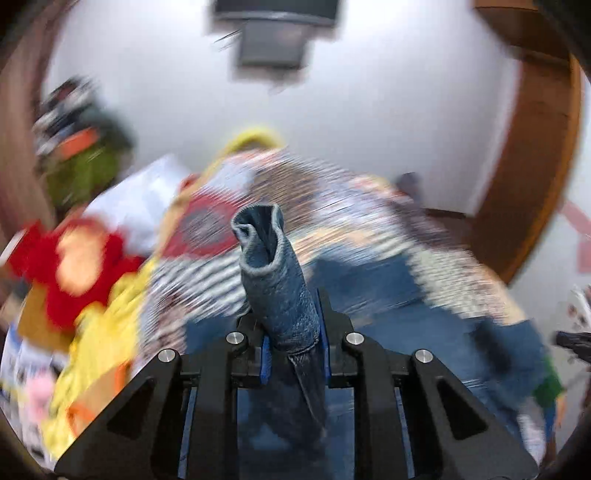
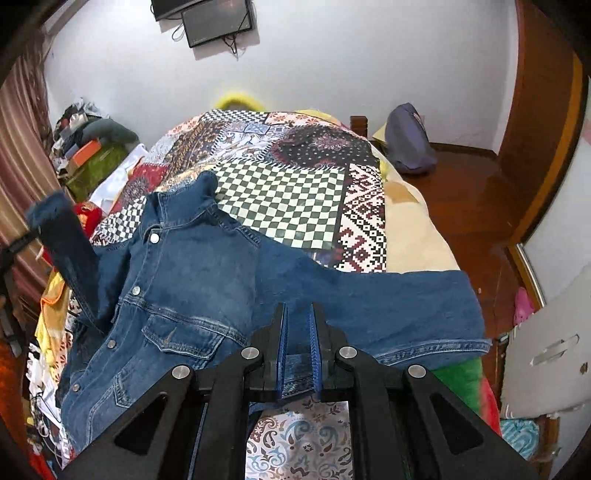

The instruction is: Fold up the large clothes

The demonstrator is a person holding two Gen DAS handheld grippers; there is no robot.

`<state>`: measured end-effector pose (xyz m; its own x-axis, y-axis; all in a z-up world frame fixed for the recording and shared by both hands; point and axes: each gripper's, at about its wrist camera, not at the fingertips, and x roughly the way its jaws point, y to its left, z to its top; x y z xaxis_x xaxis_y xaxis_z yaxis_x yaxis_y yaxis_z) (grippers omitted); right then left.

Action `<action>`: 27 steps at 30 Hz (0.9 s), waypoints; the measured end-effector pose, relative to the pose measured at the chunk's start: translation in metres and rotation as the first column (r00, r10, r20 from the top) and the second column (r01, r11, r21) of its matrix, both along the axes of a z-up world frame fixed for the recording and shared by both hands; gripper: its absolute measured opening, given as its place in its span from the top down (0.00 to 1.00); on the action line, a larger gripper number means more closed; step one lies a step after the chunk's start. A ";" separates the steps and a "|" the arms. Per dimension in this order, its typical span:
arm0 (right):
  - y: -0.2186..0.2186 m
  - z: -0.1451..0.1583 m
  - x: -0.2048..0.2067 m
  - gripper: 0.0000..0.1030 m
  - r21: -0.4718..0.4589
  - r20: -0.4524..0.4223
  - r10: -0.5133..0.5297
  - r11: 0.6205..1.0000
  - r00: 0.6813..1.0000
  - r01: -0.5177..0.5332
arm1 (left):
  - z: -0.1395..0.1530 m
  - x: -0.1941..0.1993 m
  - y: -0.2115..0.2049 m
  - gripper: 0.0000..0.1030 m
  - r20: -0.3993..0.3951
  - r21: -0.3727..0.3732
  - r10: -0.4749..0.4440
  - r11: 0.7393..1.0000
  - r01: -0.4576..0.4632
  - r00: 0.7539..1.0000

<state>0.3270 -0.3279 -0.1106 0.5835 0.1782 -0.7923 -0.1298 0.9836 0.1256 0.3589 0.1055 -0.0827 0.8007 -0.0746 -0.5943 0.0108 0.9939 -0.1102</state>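
Note:
A blue denim jacket lies front up on the patchwork bedspread, its right sleeve stretched flat toward the right bed edge. My left gripper is shut on the cuff of the left sleeve, which stands up out of the jaws; that raised sleeve shows at the left in the right wrist view. My right gripper hovers just above the jacket's lower right part, jaws a narrow gap apart with nothing between them. The left wrist view is motion-blurred.
Piles of red and yellow clothes lie along the bed's left side. A cluttered shelf with an orange box stands at the left. A purple bag sits on the wooden floor at the right. A monitor hangs on the far wall.

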 end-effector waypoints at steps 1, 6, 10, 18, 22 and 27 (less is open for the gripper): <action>0.000 0.000 0.000 0.93 0.000 0.002 0.001 1.000 1.000 -0.001 | 0.011 0.004 -0.024 0.81 0.016 0.000 -0.062 0.998 0.062 0.998; -0.006 -0.001 -0.005 0.93 0.011 0.002 0.005 1.000 1.000 -0.005 | 0.015 0.015 -0.120 0.81 0.001 -0.001 -0.284 0.959 0.284 0.959; -0.014 -0.001 -0.008 0.92 0.018 -0.001 0.002 1.000 1.000 -0.002 | -0.033 0.023 -0.182 0.81 -0.141 0.002 -0.402 0.914 0.406 0.905; -0.018 -0.005 -0.014 0.93 0.000 -0.024 0.004 1.000 1.000 -0.004 | -0.137 0.001 -0.243 0.79 -0.446 -0.004 -0.505 0.827 0.562 0.739; -0.007 -0.010 -0.008 0.93 0.008 -0.050 0.026 1.000 0.998 -0.026 | -0.128 -0.018 -0.245 0.34 -0.442 0.018 -0.527 0.804 0.595 0.726; 0.034 -0.005 0.003 0.92 0.033 -0.047 0.110 0.994 0.993 -0.109 | -0.082 -0.031 -0.197 0.17 -0.323 -0.019 -0.504 0.849 0.527 0.801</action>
<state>0.3302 -0.2936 -0.1154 0.5205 0.2631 -0.8123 -0.2295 0.9595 0.1637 0.3277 -0.0917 -0.1645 0.4332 -0.3751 -0.8195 0.5015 0.8558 -0.1266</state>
